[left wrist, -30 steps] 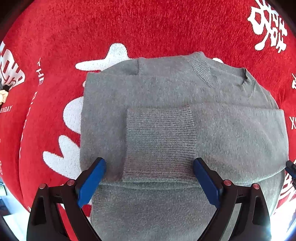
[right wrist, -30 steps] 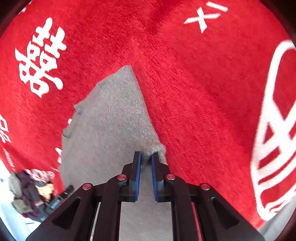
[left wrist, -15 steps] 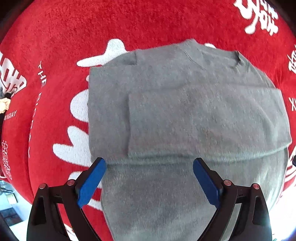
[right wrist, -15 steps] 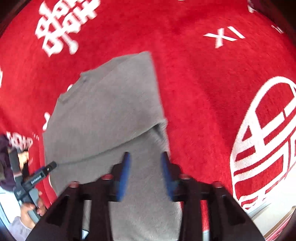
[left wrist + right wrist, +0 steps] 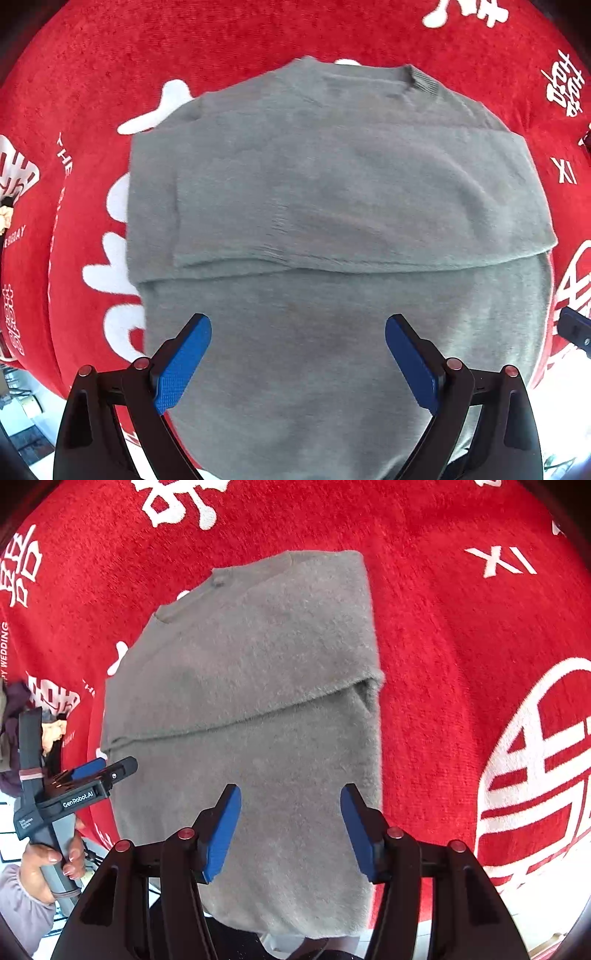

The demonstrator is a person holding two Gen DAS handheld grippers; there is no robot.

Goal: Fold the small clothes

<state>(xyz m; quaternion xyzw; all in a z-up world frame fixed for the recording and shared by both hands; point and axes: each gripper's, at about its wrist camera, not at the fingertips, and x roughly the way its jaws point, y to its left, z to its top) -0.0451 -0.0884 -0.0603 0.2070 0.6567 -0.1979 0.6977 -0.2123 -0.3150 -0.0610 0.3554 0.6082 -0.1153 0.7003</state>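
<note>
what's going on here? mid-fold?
A person with a handheld gripper in each hand is folding a grey sweater on a red cloth. Both sleeves already lie across the body. The left gripper is open over the lower part; the right gripper is opening, nothing between its pads.

A grey sweater (image 5: 332, 206) lies flat on a red cloth (image 5: 110, 55) with white lettering that covers the surface. Its sleeves are folded across the chest, and the ribbed collar is at the far end. The left gripper (image 5: 298, 354) hangs above the sweater's lower part, its blue fingers (image 5: 183, 363) spread wide with nothing between them.
</note>
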